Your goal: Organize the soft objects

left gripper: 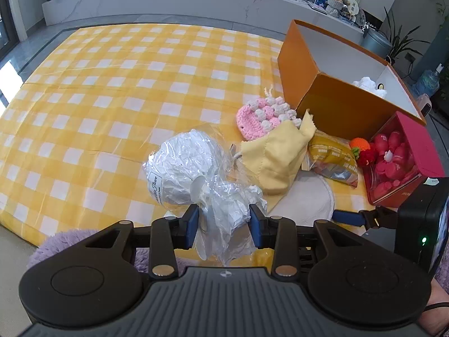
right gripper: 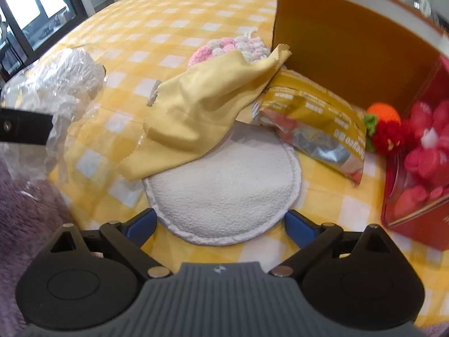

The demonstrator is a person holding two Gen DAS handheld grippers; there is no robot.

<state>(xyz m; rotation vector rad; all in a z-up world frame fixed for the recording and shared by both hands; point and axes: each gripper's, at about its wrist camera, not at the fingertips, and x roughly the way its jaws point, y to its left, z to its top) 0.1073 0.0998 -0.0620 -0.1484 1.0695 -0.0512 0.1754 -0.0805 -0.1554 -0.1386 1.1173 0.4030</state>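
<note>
Left gripper [left gripper: 223,226]: jaws clamped on crinkled plastic-wrapped white bundle [left gripper: 185,168]. Right gripper [right gripper: 220,224]: jaws wide open, white round pad [right gripper: 224,188] between them, apparently untouched.

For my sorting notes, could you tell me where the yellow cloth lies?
In both views the yellow cloth lies mid-table, draped over the pink crochet piece and the white round pad.

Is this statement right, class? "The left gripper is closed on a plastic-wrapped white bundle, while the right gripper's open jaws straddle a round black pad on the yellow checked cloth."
One detail is wrong: the pad is white, not black, as the right wrist view shows. The rest stands: the left gripper is closed on the plastic-wrapped white bundle, and the right gripper has its jaws open either side of the pad on the yellow checked cloth.
</note>
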